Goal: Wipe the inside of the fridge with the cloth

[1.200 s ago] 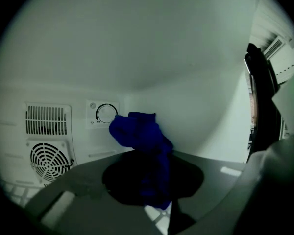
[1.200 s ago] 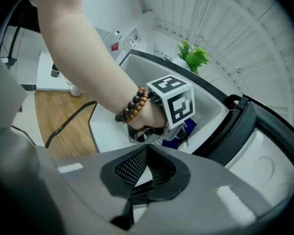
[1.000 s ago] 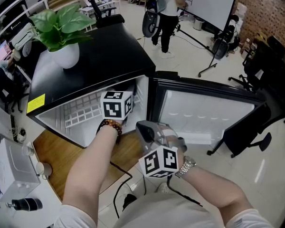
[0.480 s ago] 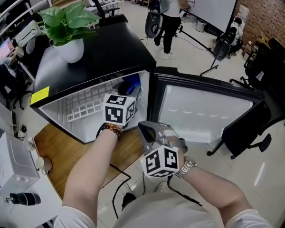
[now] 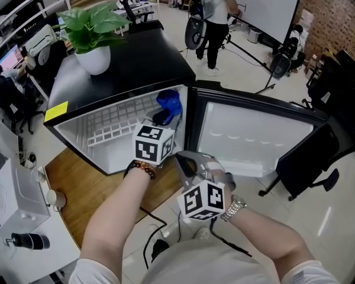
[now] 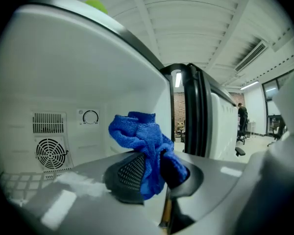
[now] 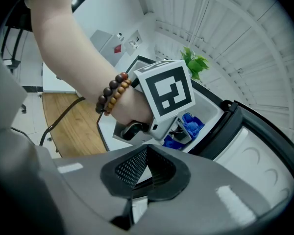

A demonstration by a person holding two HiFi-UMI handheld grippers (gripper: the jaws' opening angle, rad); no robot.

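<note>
Head view: looks steeply down on a black mini fridge [image 5: 136,64] left of centre, its door [image 5: 257,138] swung wide open toward the right and a potted plant [image 5: 93,31] in a white pot standing on top near the upper left. Finds the left gripper [image 5: 164,119] at centre frame, reaching into the white interior and clamped on a bunched blue cloth [image 5: 169,103]. Puts the cloth at the right inner side of the cavity, close to the hinge edge and right of the white wire shelf [image 5: 112,128]. Shows a bead bracelet [image 5: 139,168] on that wrist. Places the right gripper [image 5: 182,160] just below centre, outside the fridge and near the door's lower corner, with a wristwatch [image 5: 234,207] on the arm behind it. Left gripper view: shows both jaws pressed onto the cloth, bulging up blue between the mesh pads at centre. Catches a round fan grille [image 6: 50,153] and a dial [image 6: 90,117] on the back wall at left, and the dark edge of the door right of centre. Right gripper view: shows this claw's jaws closed together at bottom centre, nothing between them. Looks past them at the left gripper and the cloth inside the fridge, mid-frame, with wooden floor [image 7: 63,111] at left.
</note>
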